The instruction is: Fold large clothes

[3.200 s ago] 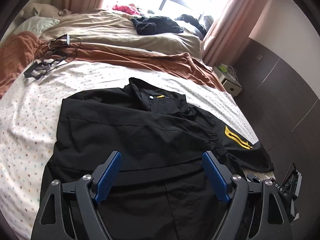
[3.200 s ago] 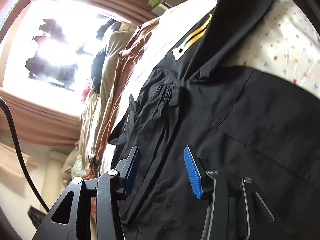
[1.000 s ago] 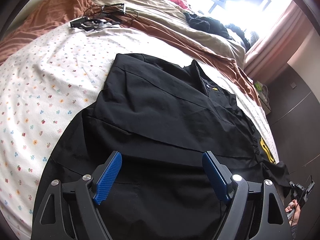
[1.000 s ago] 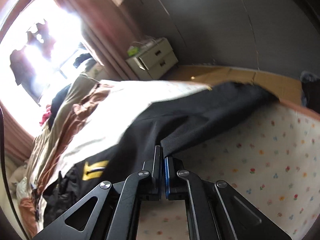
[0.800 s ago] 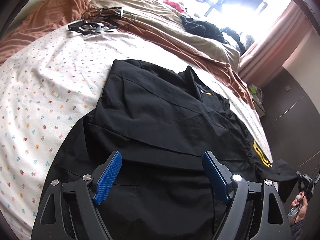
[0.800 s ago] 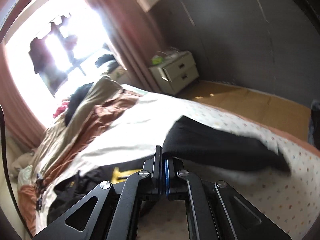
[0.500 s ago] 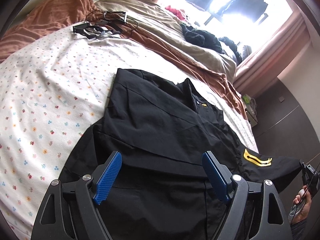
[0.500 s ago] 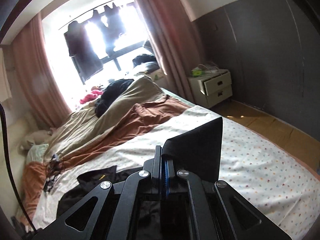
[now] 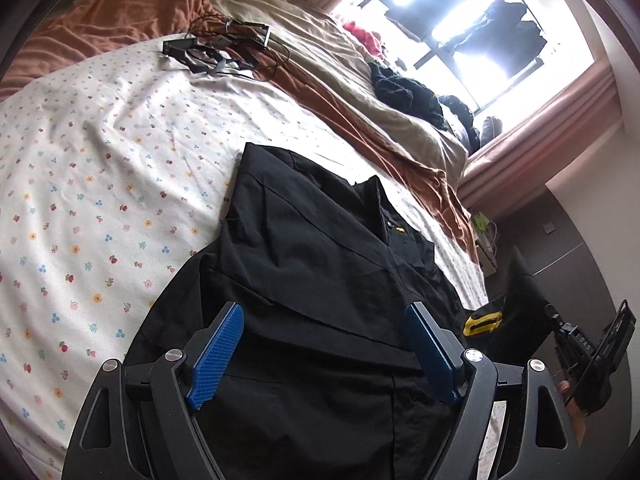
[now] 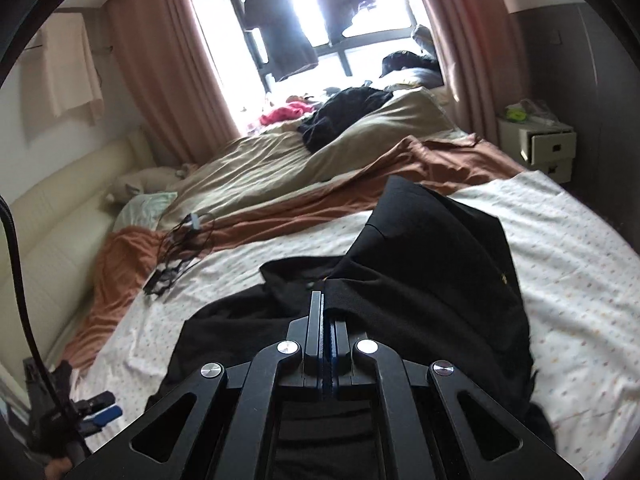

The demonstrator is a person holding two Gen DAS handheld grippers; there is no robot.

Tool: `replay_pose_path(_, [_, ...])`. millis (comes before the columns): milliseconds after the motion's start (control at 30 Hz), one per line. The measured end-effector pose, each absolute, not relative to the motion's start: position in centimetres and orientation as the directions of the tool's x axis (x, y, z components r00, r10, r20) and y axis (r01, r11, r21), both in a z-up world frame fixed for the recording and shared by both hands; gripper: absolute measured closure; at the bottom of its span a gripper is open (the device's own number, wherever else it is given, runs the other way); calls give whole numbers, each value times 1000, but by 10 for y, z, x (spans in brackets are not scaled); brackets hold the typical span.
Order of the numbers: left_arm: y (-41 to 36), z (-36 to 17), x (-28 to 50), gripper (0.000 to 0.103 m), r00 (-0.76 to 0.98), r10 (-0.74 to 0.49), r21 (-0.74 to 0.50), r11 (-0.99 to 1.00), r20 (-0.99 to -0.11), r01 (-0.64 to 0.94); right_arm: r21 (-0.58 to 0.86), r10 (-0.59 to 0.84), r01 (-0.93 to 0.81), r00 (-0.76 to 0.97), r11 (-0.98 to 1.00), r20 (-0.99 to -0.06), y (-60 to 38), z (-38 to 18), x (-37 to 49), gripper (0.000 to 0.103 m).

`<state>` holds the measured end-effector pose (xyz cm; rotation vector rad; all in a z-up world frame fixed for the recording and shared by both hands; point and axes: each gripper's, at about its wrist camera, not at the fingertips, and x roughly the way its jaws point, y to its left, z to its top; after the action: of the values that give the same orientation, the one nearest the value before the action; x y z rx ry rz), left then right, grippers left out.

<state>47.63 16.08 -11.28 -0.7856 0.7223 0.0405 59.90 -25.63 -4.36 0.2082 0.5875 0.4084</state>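
A black shirt (image 9: 320, 272) with a yellow sleeve patch (image 9: 482, 321) lies spread on the flowered sheet (image 9: 92, 184). My left gripper (image 9: 324, 344) hangs open over the shirt's lower part, holding nothing. My right gripper (image 10: 322, 300) is shut on the shirt's right sleeve (image 10: 432, 264) and holds it lifted over the shirt body. The raised sleeve (image 9: 520, 300) and the right gripper also show at the right edge of the left wrist view.
A brown blanket (image 10: 360, 184) and beige duvet (image 10: 280, 160) lie past the shirt, with dark clothes (image 10: 344, 116) near the window. A black frame with cables (image 9: 220, 50) lies on the sheet. A white nightstand (image 10: 540, 148) stands right of the bed.
My right gripper, open over the shirt 3.2 s ago, has closed on the sleeve, lifted it off the bed edge and swung it in over the shirt. My left gripper stayed open above the shirt.
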Motion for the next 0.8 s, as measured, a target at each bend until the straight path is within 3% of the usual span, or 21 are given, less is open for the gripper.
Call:
replay_pose_path(67, [161,-114,476,20,762,-227,-634,716,-606,-291,330,447,-309,711,892,-543,-228,-72,598,99])
replay_pose_path(133, [164,-112,474,20,766,-228,-638,714,-601,-288,366,460,-283,628,887,-628,-206,-107,600,80])
replay_pose_path(167, [166,-112,473,20,768,-226,-639,713,-599,-289,396,484,-282,576,874,-659,-202,-123,600,59])
replay_pose_path(200, [169,-112,472,20,770,-220,-639,711,-599,-294,427,506,-274,524,862,-685,-198,-141,600,53])
replay_pose_path(367, [182,-115,468,20,775,-197,-652,682,-600,-331,402,471,-247,499,882,-727,-221,-164,582,48])
replay_pose_path(500, [176,-116,470,20,771,-204,-652,684,-603,-328,384,416,-181,563,905,-714,-269,-147,577,34])
replay_pose_path(633, [171,-117,470,20,768,-217,-654,685,-602,-320,361,321,-55,596,931,-736,-304,-149,584,34])
replay_pose_path(800, [172,-118,471,19,764,-213,-648,689,-609,-325,418,317,54,567,907,-760,-328,-178,600,33])
